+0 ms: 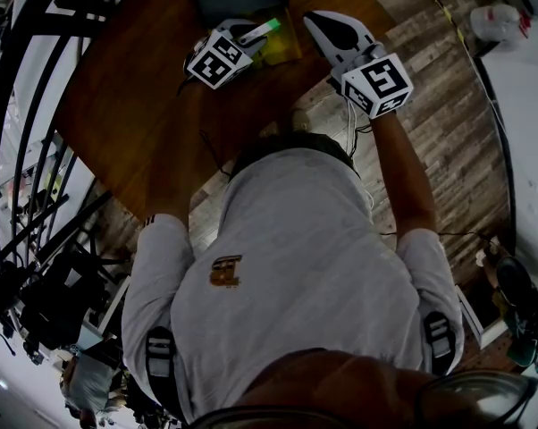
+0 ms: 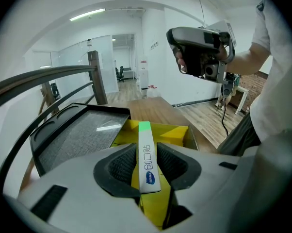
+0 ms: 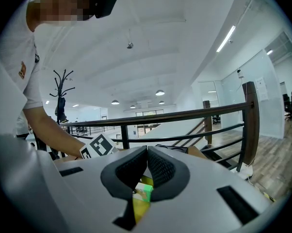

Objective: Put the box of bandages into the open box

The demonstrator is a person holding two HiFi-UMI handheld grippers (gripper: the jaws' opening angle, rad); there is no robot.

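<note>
While the left gripper's (image 2: 145, 150) jaws are opening, the box of bandages (image 2: 146, 166) is noted between them, its long axis pointing up-frame into the yellow open box (image 2: 174, 133) just beyond. The right gripper (image 3: 147, 153) is clenched on nothing.

Open box mouth: yellow inside of the open box (image 2: 172, 134) free to the right of the bandage box (image 2: 146, 159) overhanging its middle.
Left flank: black tray (image 2: 78, 130) just beside box wall.
Right flank: bare table (image 2: 152, 108); right tongs (image 1: 321, 25) raised above it.
Far left: railing (image 2: 44, 76).
</note>
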